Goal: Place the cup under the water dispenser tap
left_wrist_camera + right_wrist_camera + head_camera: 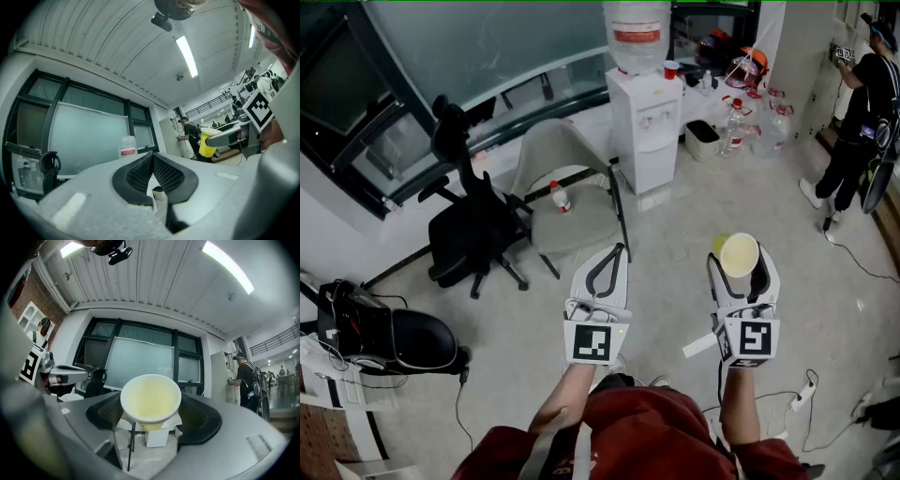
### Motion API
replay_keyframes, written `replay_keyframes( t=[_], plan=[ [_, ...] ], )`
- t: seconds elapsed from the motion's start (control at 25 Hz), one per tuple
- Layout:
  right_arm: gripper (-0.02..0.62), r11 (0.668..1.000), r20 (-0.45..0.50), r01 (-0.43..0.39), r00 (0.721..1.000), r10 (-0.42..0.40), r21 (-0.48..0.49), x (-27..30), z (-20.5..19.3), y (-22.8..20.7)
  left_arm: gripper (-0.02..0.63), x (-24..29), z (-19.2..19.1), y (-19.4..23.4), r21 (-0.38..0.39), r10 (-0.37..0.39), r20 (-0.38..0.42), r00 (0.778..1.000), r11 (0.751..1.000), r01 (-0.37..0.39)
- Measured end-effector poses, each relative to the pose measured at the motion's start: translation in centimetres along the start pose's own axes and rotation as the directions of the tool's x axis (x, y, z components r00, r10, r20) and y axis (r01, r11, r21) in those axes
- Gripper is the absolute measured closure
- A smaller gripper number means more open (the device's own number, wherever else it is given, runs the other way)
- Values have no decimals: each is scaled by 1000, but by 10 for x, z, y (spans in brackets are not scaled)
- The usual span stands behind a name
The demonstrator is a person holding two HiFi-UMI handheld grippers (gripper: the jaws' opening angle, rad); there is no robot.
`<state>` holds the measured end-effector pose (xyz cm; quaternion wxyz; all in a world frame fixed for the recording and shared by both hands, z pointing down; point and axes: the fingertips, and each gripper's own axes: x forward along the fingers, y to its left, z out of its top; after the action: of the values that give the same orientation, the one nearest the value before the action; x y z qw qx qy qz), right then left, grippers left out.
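Observation:
A pale yellow cup (738,254) stands upright between the jaws of my right gripper (741,267), which is shut on it. In the right gripper view the cup (151,401) fills the gap between the dark pads, its empty mouth facing the camera. Several steps ahead, the white water dispenser (645,127) stands on the floor with a clear bottle (636,33) on top. My left gripper (617,251) is held beside the right one, shut with nothing in it; its pads (140,171) meet at the tips. The dispenser's bottle (127,146) shows beyond them.
A grey chair (572,211) with a small bottle (560,197) on its seat and a black office chair (473,230) stand left of the dispenser. Bottles and a bin (703,139) sit to its right. A person (862,112) stands at far right. Cables (806,389) lie on the floor.

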<state>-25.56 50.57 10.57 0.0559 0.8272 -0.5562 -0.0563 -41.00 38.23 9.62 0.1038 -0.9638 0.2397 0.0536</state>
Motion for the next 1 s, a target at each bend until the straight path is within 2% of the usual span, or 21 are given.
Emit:
replay_keyframes(
  t=[0.4, 0.68, 0.84, 1.0],
  plan=[
    [241, 1000, -1, -16, 1000, 16, 0, 35, 12, 67, 604, -14, -2, 76, 1, 22, 25, 999, 1000, -22],
    [239, 1000, -9, -5, 1000, 5, 0, 55, 6, 109, 604, -23, -27, 116, -37, 7, 13, 1000, 999, -6],
    [238, 1000, -19, -2, 1000, 2, -19, 69, 0, 120, 604, -20, -37, 134, -51, 14, 26, 1000, 999, -13],
    [238, 1000, -24, 3, 1000, -4, -12, 75, -2, 115, 604, -14, -39, 135, -44, 7, 26, 1000, 999, -6]
  ],
)
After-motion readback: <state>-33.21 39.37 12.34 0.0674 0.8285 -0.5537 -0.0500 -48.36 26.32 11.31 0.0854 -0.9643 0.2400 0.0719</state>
